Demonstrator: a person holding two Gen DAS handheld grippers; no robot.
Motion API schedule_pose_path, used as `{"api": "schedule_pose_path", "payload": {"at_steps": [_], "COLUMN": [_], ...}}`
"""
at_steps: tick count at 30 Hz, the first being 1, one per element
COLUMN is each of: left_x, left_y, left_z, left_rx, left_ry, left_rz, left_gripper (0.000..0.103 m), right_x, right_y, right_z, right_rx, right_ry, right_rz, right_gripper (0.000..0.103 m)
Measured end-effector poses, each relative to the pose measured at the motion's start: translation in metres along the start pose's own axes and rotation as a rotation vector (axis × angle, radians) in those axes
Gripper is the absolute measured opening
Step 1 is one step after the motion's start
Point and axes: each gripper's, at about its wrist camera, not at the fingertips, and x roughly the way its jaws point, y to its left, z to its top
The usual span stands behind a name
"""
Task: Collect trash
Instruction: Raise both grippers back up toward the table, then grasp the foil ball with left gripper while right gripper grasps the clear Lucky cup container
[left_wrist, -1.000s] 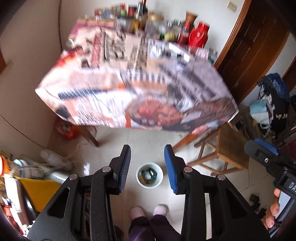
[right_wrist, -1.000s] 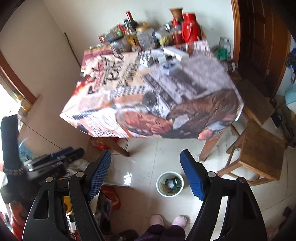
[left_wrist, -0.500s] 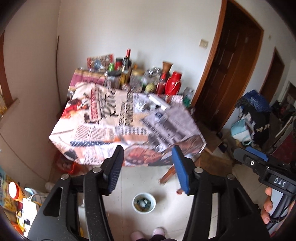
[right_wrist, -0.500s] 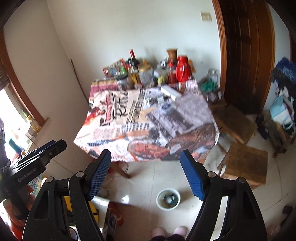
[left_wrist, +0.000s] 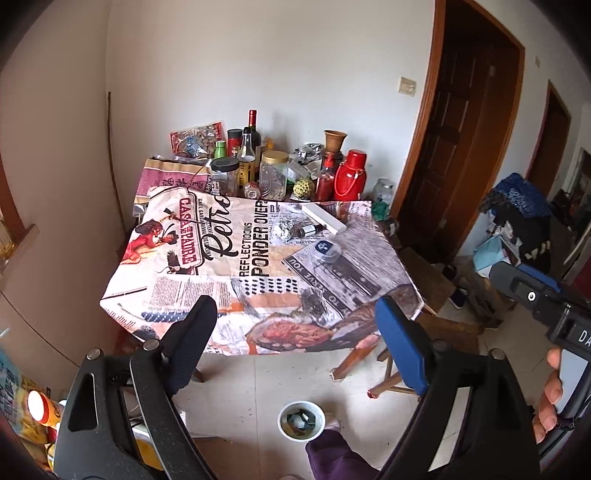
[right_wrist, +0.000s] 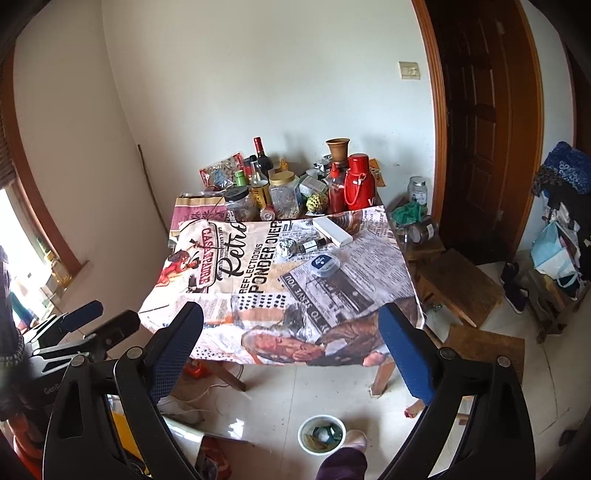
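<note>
Trash bin (left_wrist: 301, 421), white, on floor just in front of desk (left_wrist: 258, 280), scraps inside. Foil ball (left_wrist: 282, 229) and small bottle (left_wrist: 309, 230) on desk top, beyond bin. Left claw (left_wrist: 295, 343) and right claw (right_wrist: 291, 350) both opening, nothing between jaws, above bin.

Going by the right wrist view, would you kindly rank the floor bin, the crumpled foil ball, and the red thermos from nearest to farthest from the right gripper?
1. Floor bin: on the tiles just below the right gripper.
2. Crumpled foil ball: mid-table on the printed cloth.
3. Red thermos: far end of the table, by the wall.
</note>
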Motion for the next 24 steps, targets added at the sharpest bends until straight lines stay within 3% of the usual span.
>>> {"api": "schedule_pose_path", "payload": {"at_steps": [11,16,24], "left_x": [0.099,0.13,0.18], "left_y": [-0.03,-0.037,-0.022], "left_z": [0.085,0.104,0.119], "left_rx": [-0.013,-0.029,-0.054], "left_ry": [0.012,0.02,0.097], "left_rz": [0.041,0.1,0.132], "left_gripper": [0.087,0.087,0.087], "right_x": [0.076,0.107,0.166], "right_y": [-0.054,-0.071,-0.086], "right_z": [0.072,0.09,0.095], "right_rx": [0.013,-0.031,-0.009], "right_ry": [0.049,0.088,0.204], "right_rz": [0.046,0.027,0.034], "right_gripper": [0.095,0.095,0.095]}}
